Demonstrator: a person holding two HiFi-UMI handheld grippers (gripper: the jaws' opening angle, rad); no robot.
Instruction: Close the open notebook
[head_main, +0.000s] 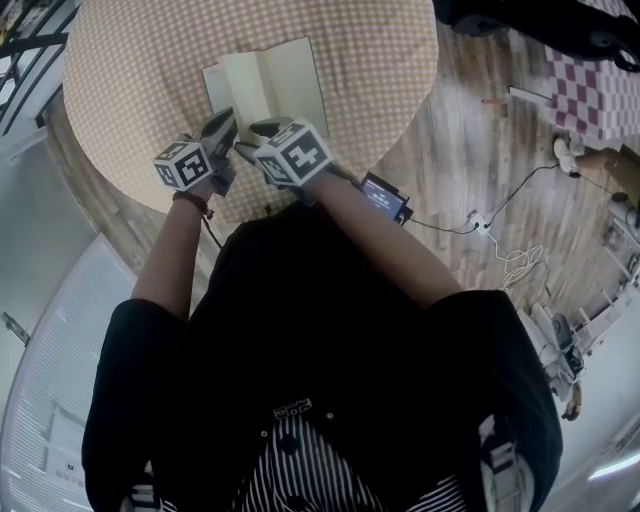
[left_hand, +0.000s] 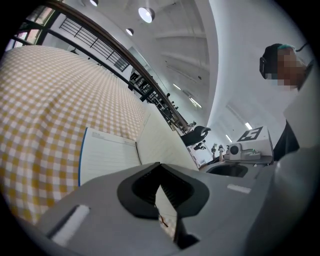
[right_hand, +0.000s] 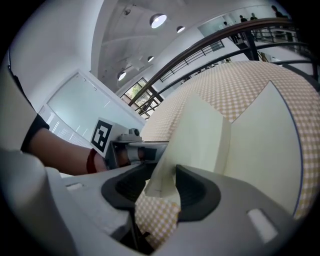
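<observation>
The right gripper (right_hand: 161, 188) is clenching a cream page (right_hand: 197, 132) of the notebook (head_main: 265, 85), its jaws pinching the page's lower edge while the sheet is standing up steeply off the spread. The left gripper (left_hand: 161, 189) is sitting just beside it, its jaws closing together at the tips. Pale paper and checked cloth are showing through the slit behind them, and I cannot tell whether any paper is caught there. Each gripper is carrying a cube (head_main: 295, 153) with black-and-white square markers, with no words on them.

The notebook is lying open, between the middle of the round table (head_main: 130, 90) and its near edge, with both grippers working at its near side. Its pages are showing cream. The left page (left_hand: 107, 157) is showing faint ruled lines and a short header line too small to read, and a thin blue cover edge (left_hand: 80, 160) is running along its outer side. A tan-and-white checked cloth is covering the table.

Past the table's near right edge, a small device (head_main: 385, 197) is showing a lit screen, its text too small to read.
</observation>
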